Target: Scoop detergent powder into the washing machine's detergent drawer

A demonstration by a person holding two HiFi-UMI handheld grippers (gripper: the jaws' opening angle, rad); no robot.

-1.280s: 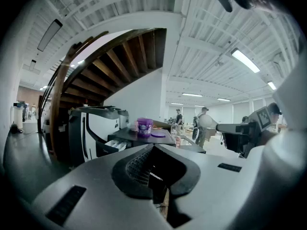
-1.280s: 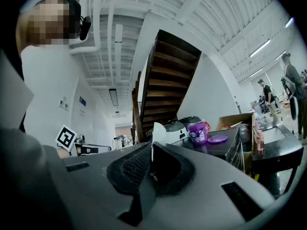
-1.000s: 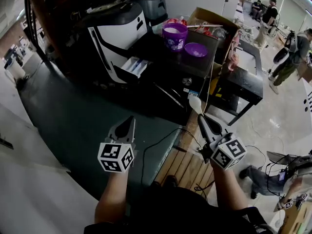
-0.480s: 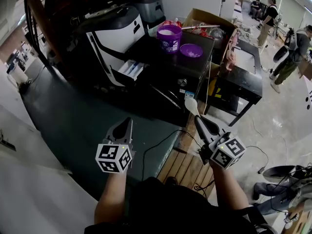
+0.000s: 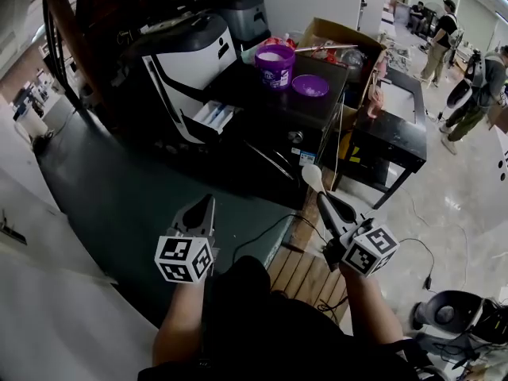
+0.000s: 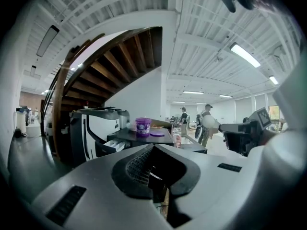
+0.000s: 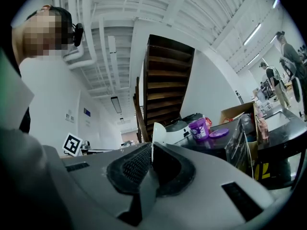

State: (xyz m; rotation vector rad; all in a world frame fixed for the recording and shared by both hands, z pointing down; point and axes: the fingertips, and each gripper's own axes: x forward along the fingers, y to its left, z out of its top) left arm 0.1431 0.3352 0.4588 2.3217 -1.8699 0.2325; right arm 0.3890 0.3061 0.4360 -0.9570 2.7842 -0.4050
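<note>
Stock of the scene as I read it from my station, with handling notes.

1. Left tongs (image 5: pixel 203 206): clenched on nothing, held low and well short of the bench (image 5: pixel 248 82).
2. Right tongs (image 5: pixel 325 203): clamped on the handle of the white spoon (image 5: pixel 312 177). The bowl points up and forward and looks empty. It is well apart from everything on the bench.
3. Purple tub (image 5: pixel 275 63): lid off, pale detergent powder showing at the top. It stands on the bench just right of the washing machine (image 5: pixel 181 54).
4. Purple lid (image 5: pixel 310 85): lies flat, just beside the tub.
5. Detergent drawer (image 5: pixel 213 115): pulled open at the machine's front, below and left of the tub. I cannot tell which compartment is which from here.

Step in hand, by my judgement: carrying the spoon to the tub; no powder has been lifted.

Handling notes: I would come at the tub from above, dip the bowl shallowly and lift it level. I would then cross slowly to the drawer, since a heaped spoon will spill on the bench. I would tip it only once the bowl is over the drawer.
</note>
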